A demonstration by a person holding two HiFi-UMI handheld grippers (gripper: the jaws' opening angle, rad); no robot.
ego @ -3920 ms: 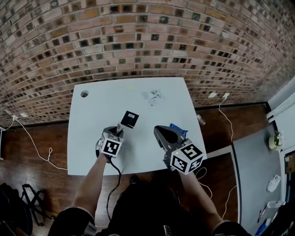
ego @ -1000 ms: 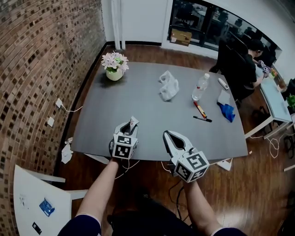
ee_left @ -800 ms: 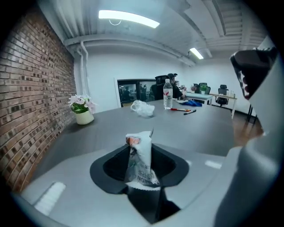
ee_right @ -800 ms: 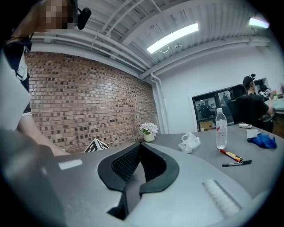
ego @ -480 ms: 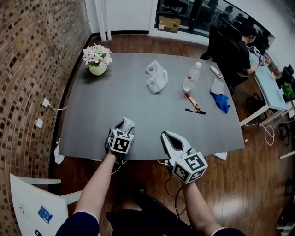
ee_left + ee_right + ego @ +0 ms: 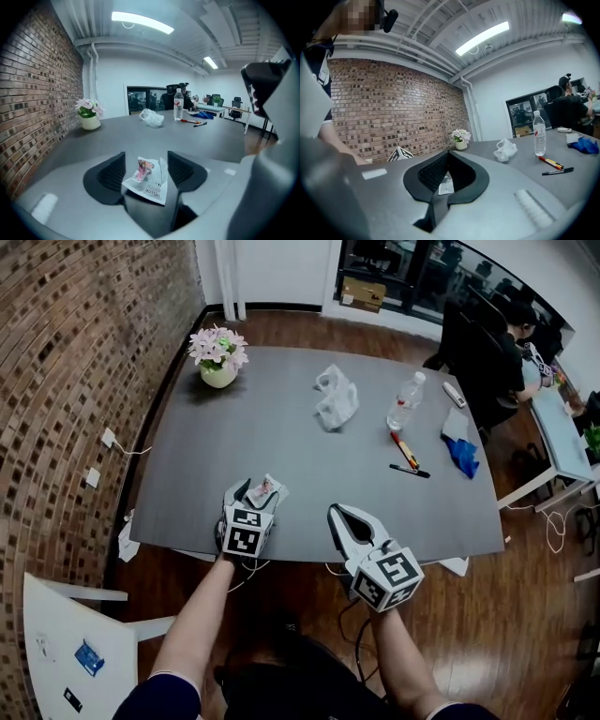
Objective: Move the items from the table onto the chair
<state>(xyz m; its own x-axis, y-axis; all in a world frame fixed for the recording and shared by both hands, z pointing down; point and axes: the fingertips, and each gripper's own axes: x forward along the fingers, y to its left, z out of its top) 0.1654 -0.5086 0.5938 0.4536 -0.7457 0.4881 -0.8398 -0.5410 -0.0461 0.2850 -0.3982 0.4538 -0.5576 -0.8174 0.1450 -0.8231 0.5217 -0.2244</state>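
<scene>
- Type: office, meeting area.
- Grey meeting table (image 6: 281, 456), large, on a wood floor (image 6: 525, 615).
- Exposed brick wall (image 6: 75, 352) with sockets (image 6: 108, 439).
- Glazed partition (image 6: 394, 282) at the far end.
- Person (image 6: 516, 334) seated on a black office chair (image 6: 459, 348) near a side desk (image 6: 562, 427).
- Ceiling strip light (image 6: 140, 22) and exposed pipes.

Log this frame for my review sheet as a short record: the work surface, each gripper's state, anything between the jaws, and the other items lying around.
surface: grey table
left gripper: open, its jaws have just been opening
between left jaws: small printed packet near the table's front edge, pads not pressing on it
right gripper: shut, nothing held
other items on the table: flower pot, white plastic bag, water bottle, pens, blue cloth
background: seated person at the far right
</scene>
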